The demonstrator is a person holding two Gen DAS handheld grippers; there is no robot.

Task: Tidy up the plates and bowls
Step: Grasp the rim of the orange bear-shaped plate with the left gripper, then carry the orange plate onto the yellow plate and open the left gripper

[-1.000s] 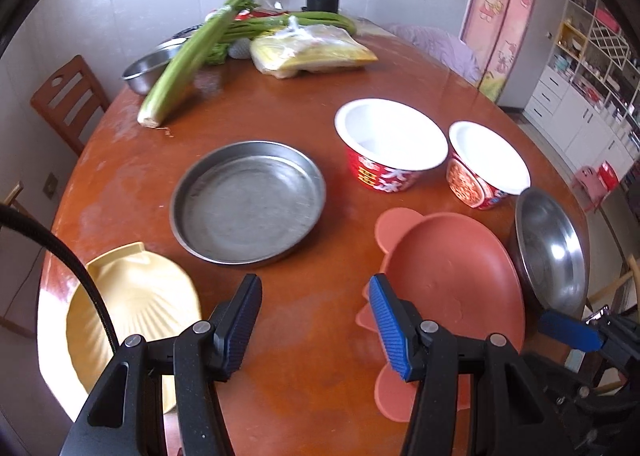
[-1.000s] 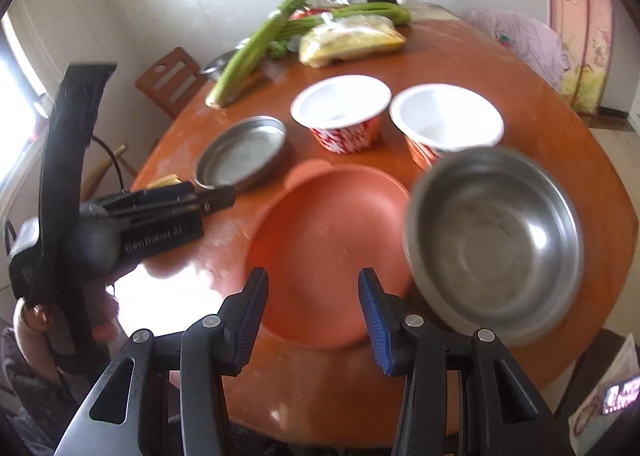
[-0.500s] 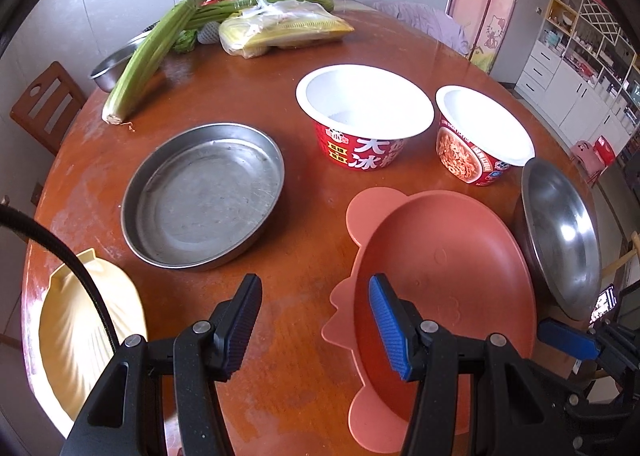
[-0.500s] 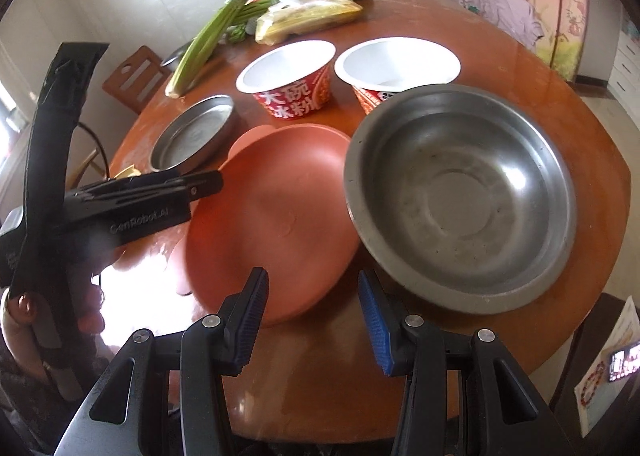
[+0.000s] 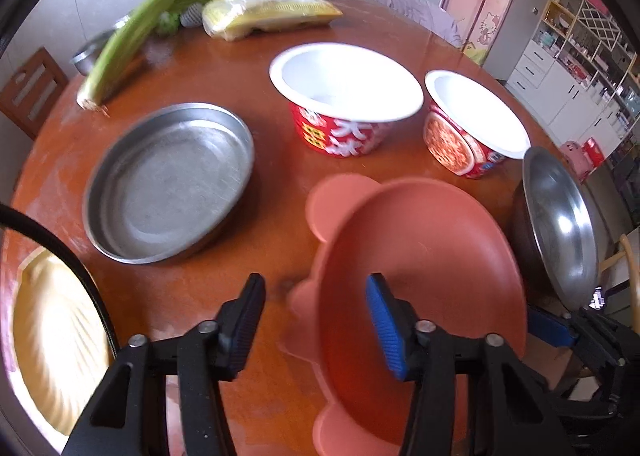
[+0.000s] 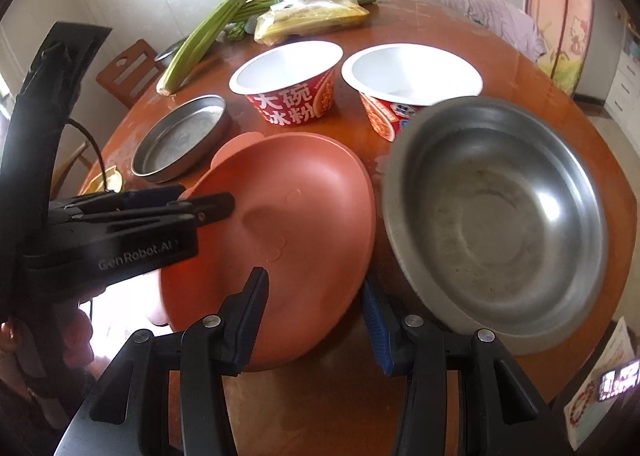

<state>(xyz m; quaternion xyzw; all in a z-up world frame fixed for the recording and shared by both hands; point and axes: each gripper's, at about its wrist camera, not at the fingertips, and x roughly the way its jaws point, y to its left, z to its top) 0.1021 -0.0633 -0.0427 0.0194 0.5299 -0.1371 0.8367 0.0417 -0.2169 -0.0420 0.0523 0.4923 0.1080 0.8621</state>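
Listing what we hold: left claw [image 5: 316, 320], jaws just narrowing astride the near-left rim of the pink plate [image 5: 420, 268], not yet clamped; right claw [image 6: 314, 316] parted astride the same plate's near edge, beside the steel bowl [image 6: 500, 224] on the bench [image 6: 520, 68].

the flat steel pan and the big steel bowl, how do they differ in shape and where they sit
The flat round steel pan is shallow, with a flat floor and low straight walls; the big round steel bowl is deeper, with curved sloping sides. The pan looks smaller across than the bowl. The pan sits left of the terracotta-pink eared plate, the bowl right of it by the table edge. Both are empty, upright bare metal.
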